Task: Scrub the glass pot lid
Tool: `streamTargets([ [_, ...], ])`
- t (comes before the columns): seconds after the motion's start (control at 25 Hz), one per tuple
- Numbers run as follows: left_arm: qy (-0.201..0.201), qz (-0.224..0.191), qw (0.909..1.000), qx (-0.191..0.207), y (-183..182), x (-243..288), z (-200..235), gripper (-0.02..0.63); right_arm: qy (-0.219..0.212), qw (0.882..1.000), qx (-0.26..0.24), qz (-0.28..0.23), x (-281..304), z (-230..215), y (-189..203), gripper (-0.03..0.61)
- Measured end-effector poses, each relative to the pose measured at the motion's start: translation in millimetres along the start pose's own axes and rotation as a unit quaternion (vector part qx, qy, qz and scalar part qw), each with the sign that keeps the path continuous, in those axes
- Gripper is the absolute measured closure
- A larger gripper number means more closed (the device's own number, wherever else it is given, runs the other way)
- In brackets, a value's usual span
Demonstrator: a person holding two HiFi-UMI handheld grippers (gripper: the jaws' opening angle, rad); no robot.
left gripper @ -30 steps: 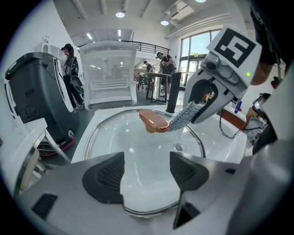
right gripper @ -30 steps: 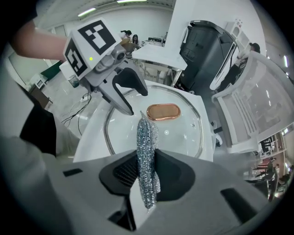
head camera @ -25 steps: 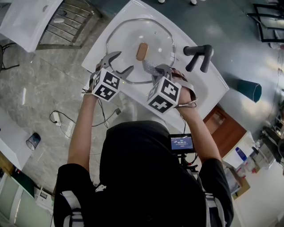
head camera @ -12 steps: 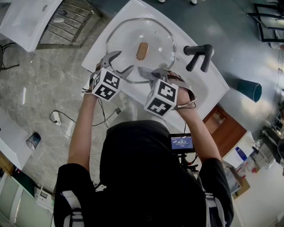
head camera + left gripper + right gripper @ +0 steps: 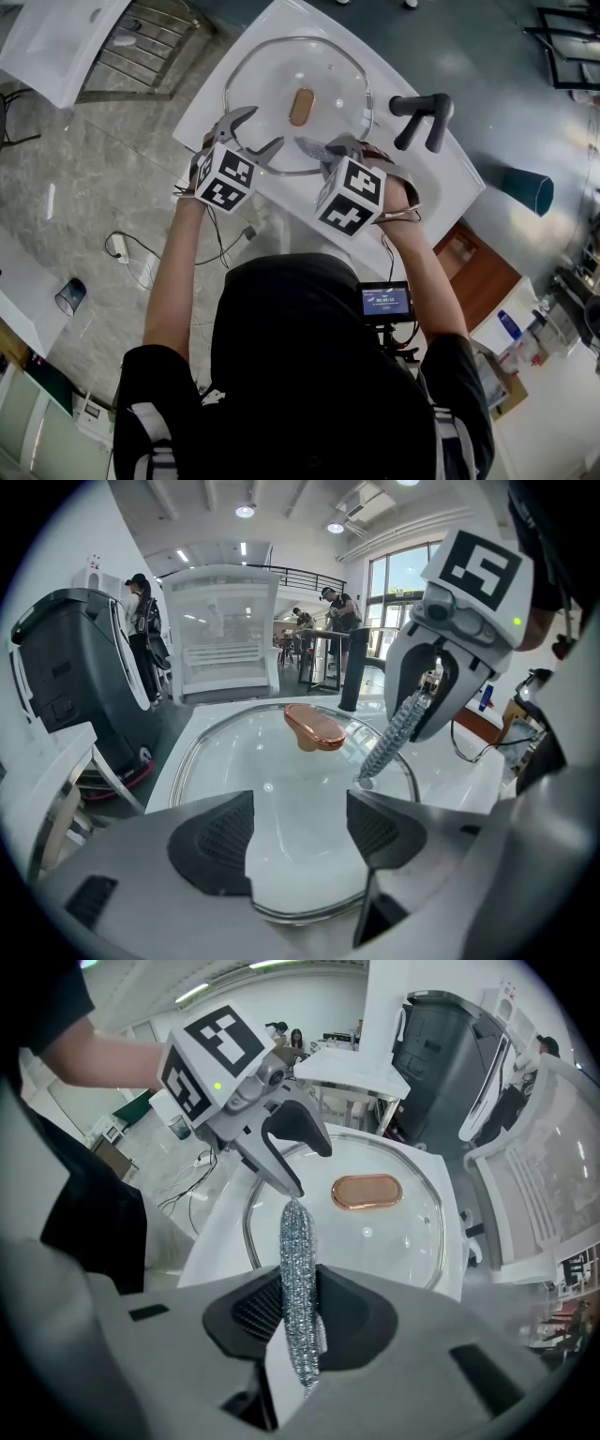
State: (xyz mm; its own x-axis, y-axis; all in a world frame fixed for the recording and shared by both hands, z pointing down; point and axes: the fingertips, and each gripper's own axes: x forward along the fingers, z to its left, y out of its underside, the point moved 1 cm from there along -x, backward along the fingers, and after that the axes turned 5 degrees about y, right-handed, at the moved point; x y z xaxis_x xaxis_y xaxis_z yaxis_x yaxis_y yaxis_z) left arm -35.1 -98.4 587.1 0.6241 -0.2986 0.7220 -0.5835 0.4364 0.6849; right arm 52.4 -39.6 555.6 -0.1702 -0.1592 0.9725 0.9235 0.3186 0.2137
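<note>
A round glass pot lid (image 5: 328, 75) with a copper-coloured knob (image 5: 301, 106) lies in a white sink (image 5: 221, 71). My left gripper (image 5: 262, 128) is open, its jaws standing over the lid's near left rim (image 5: 234, 761) with nothing between them. My right gripper (image 5: 330, 148) is shut on a silvery steel-wool scrubber (image 5: 298, 1279). The scrubber sticks out from the jaws toward the left gripper (image 5: 300, 1162). Its tip (image 5: 389, 742) hangs just over the glass near the lid's near rim. The knob (image 5: 367, 1192) is beyond both grippers.
A black faucet (image 5: 419, 112) stands at the sink's right side, close to the right gripper. A metal wire rack (image 5: 141, 47) sits to the left beyond the sink. Cables lie on the floor (image 5: 122, 248) at the left.
The right gripper has shifted a little along the lid's near rim with the scrubber, left and then back to the right. The left gripper has stayed still and open.
</note>
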Motion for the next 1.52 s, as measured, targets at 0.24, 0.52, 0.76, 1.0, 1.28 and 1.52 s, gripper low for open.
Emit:
streamTargets([
  [0.24,-0.001,-0.003,1.0000,0.001,-1,0,0,0.330,0.008,1.000,0.005,0.002,0,-12,3,0.506],
  [0.52,-0.001,-0.003,1.0000,0.001,0,1,0,0.330,0.018,1.000,0.003,0.010,2,-25,4,0.506],
  [0.76,-0.002,-0.003,1.0000,0.001,0,1,0,0.330,0.016,1.000,0.009,0.015,1,-33,6,0.506],
  [1.0,-0.002,-0.002,1.0000,0.001,1,1,0,0.330,0.022,0.999,0.013,0.022,0,-43,8,0.506],
  [1.28,-0.003,-0.002,1.0000,0.000,1,0,0,0.331,0.028,0.999,0.017,0.025,-1,-52,7,0.506],
  [1.52,-0.003,-0.002,1.0000,-0.001,0,0,0,0.330,0.041,0.999,0.021,0.028,0,-62,8,0.506],
])
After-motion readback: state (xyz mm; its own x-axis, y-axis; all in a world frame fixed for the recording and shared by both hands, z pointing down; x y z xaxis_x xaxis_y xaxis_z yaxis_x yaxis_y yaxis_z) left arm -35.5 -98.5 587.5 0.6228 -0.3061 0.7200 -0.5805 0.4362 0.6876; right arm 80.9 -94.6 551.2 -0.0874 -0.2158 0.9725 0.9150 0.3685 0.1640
